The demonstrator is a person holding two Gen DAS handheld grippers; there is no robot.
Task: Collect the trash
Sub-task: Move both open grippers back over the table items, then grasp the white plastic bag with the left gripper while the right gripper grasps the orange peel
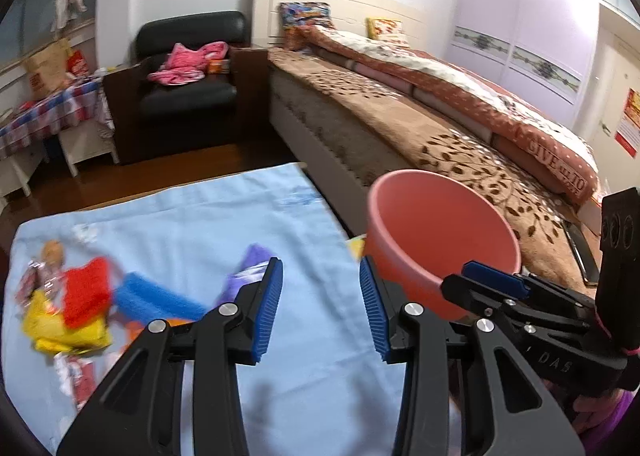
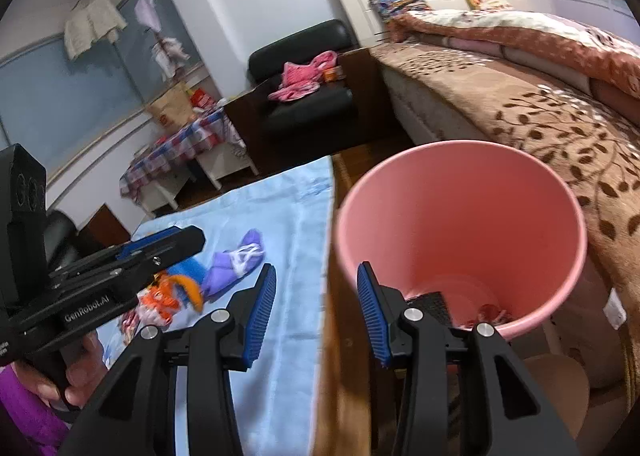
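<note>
A pink bin [image 1: 440,232] stands off the right edge of the table, which has a light blue cloth [image 1: 192,216] on it. Trash lies at the cloth's left: a red sponge [image 1: 86,292], a blue sponge [image 1: 156,298], a yellow cloth [image 1: 60,332], a purple wrapper [image 1: 250,264] and small printed wrappers [image 1: 78,376]. My left gripper [image 1: 320,276] hovers open over the cloth, nothing between its pads. My right gripper [image 2: 316,276] is open and empty at the near rim of the bin [image 2: 460,216]. A dark item [image 2: 434,302] and a red scrap [image 2: 490,312] lie in its bottom.
A bed [image 1: 400,116] with a brown leaf-pattern cover runs right behind the bin. Beyond the table are a black armchair [image 1: 188,68] with pink clothes and a side table with a checked cloth [image 1: 48,112]. A hand [image 2: 76,380] holds the left gripper's handle.
</note>
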